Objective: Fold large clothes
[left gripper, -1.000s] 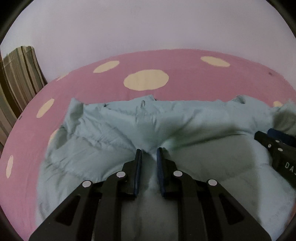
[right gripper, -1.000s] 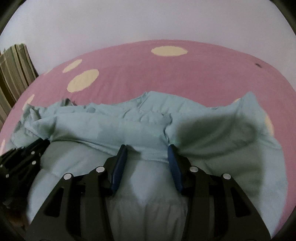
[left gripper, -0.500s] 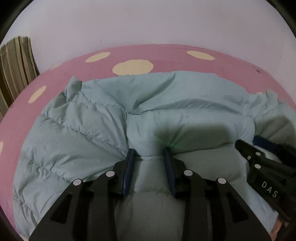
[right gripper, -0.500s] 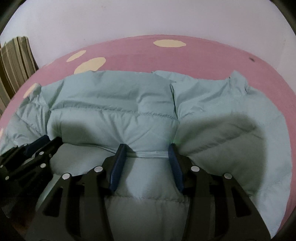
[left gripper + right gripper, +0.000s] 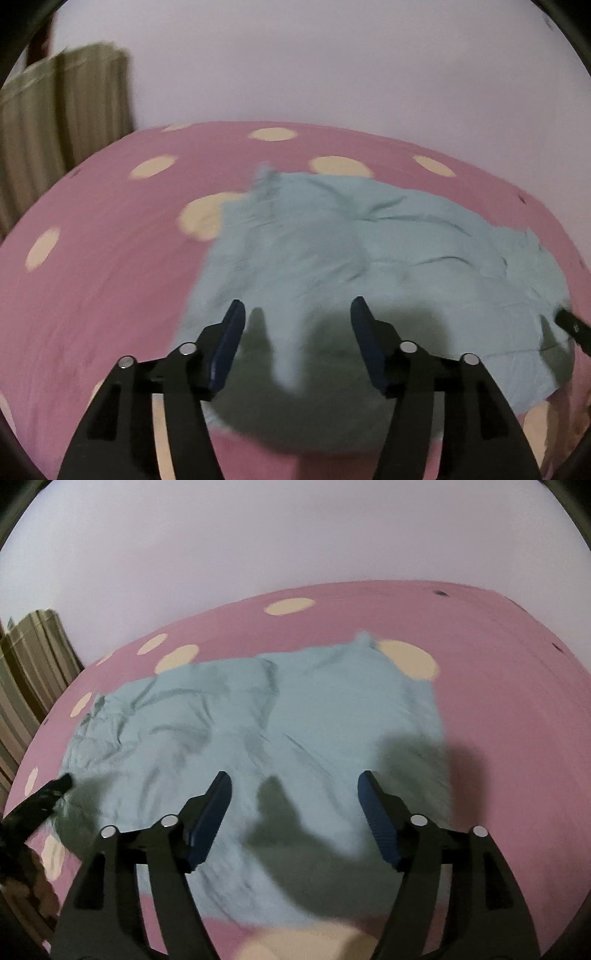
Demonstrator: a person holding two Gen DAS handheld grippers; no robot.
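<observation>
Garment [image 5: 369, 258] — a large, pale blue-green quilted piece — lies spread on the pink bed cover [image 5: 110, 240] with cream dots, its surface puckered and its far edge rumpled toward the wall [image 5: 332, 66]. Left hand-held gripper [image 5: 295, 317] hangs above the near part of the cloth, jaws opening, nothing between them; only its shadow falls on the fabric. Right hand-held gripper [image 5: 293, 786] does the same over the other half, jaws opening and empty, with the tip of the left one visible at the left edge of its view. Step in hand, as judged: release after laying a fold. To do it well, both pads should clear the cloth fully before the hands draw off, so no layer is dragged — then the next grasp is best taken at matching points on one edge, keeping the fold line straight. Striped curtain [image 5: 26, 672] stands well apart at the left.
</observation>
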